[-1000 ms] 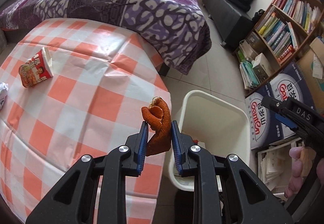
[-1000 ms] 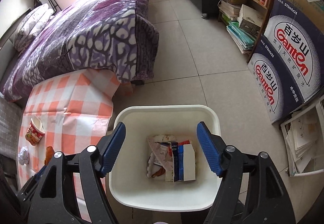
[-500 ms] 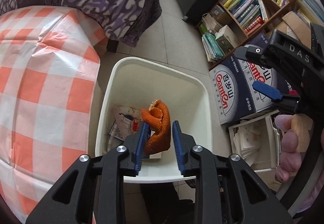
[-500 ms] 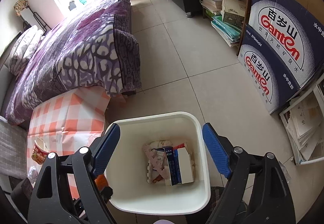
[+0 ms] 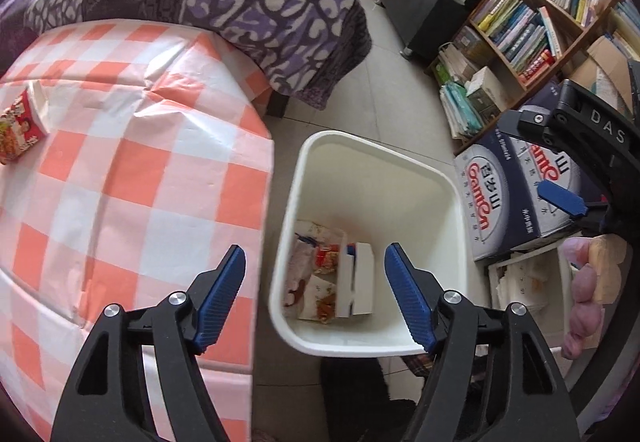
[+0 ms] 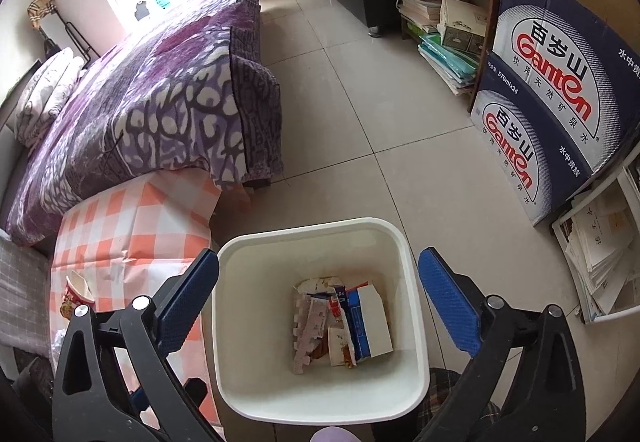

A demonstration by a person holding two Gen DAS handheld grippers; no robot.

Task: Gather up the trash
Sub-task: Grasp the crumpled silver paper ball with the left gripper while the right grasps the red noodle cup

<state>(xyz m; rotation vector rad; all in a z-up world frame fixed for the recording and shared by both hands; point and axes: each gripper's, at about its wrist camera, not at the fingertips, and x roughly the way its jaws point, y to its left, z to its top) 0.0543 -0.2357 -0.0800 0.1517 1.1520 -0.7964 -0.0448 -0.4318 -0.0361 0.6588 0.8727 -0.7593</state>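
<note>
Both the left tool (image 5: pixel 316 294) and right tool (image 6: pixel 318 302), jaws opening and empty above the bin (image 5: pixel 376 158), should clear its rim before turning to the worktop (image 5: pixel 132 146).

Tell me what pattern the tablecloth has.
Orange-and-white checks on the tablecloth, clearest in the left wrist view.

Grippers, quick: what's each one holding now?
Left gripper: jaws opening, nothing between them.
Right gripper: jaws opening, nothing between them.

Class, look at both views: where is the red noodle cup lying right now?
The red noodle cup lies on its side on the checked tablecloth, at the far left of the left wrist view, well away from the white bin; the right wrist view shows it left of the bin too.
</note>
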